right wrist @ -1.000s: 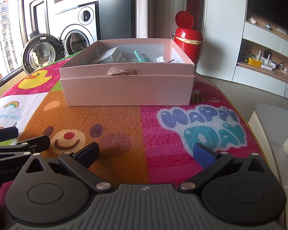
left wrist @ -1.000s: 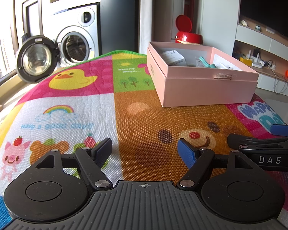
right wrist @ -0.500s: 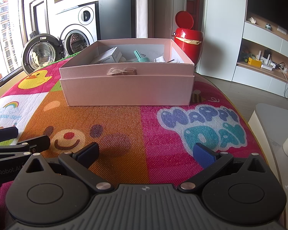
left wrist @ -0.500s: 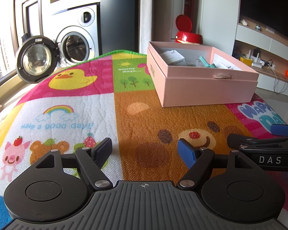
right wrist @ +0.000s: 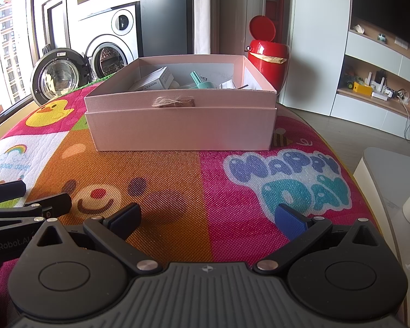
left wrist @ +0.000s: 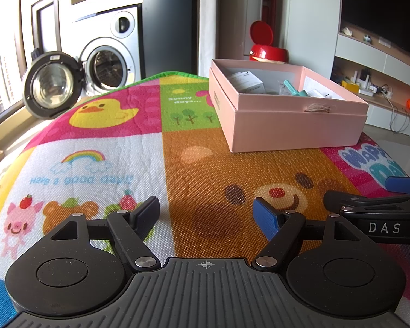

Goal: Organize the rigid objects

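An open pink cardboard box (right wrist: 181, 128) sat on a cartoon-print play mat (right wrist: 177, 191), directly ahead of the right gripper (right wrist: 209, 217) and ahead and to the right of the left gripper (left wrist: 207, 213). Inside lay the rigid objects to be organized: a white carton (right wrist: 157, 79) at the left, a teal plastic piece (right wrist: 202, 82) near the middle and white items at the right, all partly hidden by the near wall. A knot of jute twine (right wrist: 173, 101) marked that wall's rim.

Both grippers hovered low over the mat, side by side, jaws spread wide and holding nothing. No loose object showed on the mat between them and the box.

The risks appeared to lie in the reach. A low approach could strike the near wall and push the light box across the mat. The contents sat crowded, so 1 finger could nudge a neighbour while closing on another. With 2 tools so near each other, a simultaneous move toward the box could bring them into contact.

Behind stood a red flip-lid bin (right wrist: 268, 57) and a washing machine with its door open (left wrist: 52, 84).
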Demonstrator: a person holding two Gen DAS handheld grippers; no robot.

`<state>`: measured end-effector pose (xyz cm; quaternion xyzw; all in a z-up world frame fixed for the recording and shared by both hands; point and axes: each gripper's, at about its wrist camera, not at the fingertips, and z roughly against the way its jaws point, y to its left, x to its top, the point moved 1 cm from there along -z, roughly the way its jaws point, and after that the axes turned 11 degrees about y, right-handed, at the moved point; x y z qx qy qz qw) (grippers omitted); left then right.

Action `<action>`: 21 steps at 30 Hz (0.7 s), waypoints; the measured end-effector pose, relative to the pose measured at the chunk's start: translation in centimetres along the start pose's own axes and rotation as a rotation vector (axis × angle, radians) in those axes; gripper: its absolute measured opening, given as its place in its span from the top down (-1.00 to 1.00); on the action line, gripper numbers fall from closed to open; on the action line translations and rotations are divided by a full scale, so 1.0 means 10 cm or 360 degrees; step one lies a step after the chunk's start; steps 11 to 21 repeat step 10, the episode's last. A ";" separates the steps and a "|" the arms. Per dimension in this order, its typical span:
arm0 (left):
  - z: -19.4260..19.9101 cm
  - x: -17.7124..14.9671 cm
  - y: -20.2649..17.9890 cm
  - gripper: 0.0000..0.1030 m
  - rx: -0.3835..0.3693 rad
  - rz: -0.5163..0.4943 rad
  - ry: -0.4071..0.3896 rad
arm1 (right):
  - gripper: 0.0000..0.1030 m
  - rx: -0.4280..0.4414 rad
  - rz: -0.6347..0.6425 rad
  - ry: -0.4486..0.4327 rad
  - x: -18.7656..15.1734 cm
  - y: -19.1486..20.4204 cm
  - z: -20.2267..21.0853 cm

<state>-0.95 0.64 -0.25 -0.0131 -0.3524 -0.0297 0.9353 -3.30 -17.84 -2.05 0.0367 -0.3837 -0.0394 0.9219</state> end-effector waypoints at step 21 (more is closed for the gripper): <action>0.00 0.00 0.00 -0.56 0.0007 -0.0006 0.0000 | -1.00 -0.0001 0.0001 0.0000 0.00 0.00 0.00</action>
